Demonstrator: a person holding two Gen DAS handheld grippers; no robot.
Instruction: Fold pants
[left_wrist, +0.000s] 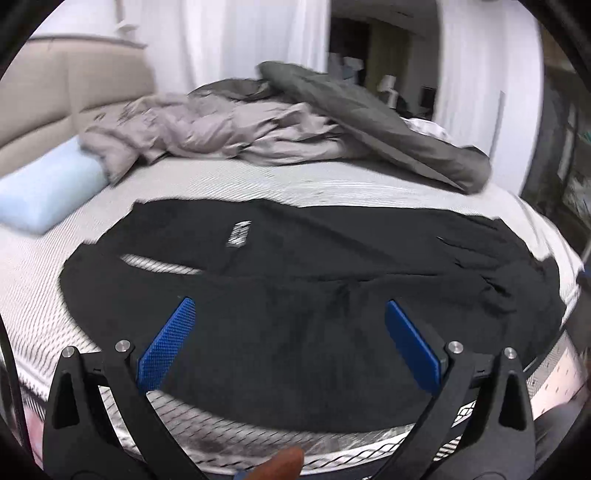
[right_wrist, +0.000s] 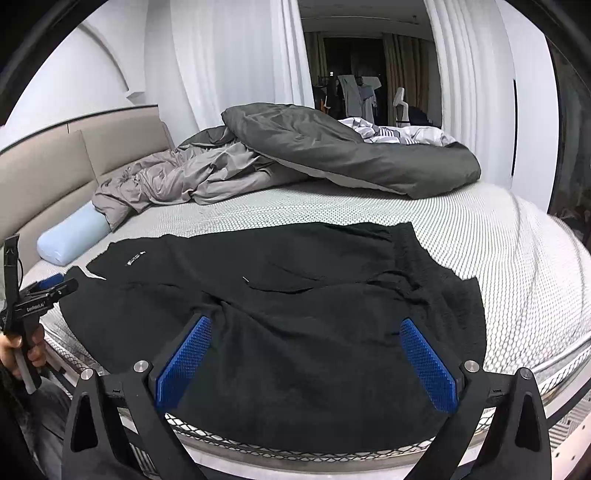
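Black pants (left_wrist: 303, 295) lie spread across the near side of the bed, with a small white label (left_wrist: 238, 233) on the upper leg. My left gripper (left_wrist: 290, 308) hovers open above the nearer leg, blue pads (left_wrist: 166, 347) wide apart and holding nothing. In the right wrist view the same pants (right_wrist: 288, 317) stretch from the leg ends at left to the waist at right. My right gripper (right_wrist: 306, 328) is open over the pants' middle, nothing between its fingers. The left gripper (right_wrist: 48, 286) shows at the far left edge, held by a hand (right_wrist: 22, 350).
A rumpled grey duvet (right_wrist: 332, 155) and lighter grey sheet (right_wrist: 177, 181) are heaped at the far side of the mattress (right_wrist: 517, 266). A light blue pillow (right_wrist: 70, 236) lies by the beige headboard (right_wrist: 55, 170). White curtains and a dark doorway stand behind.
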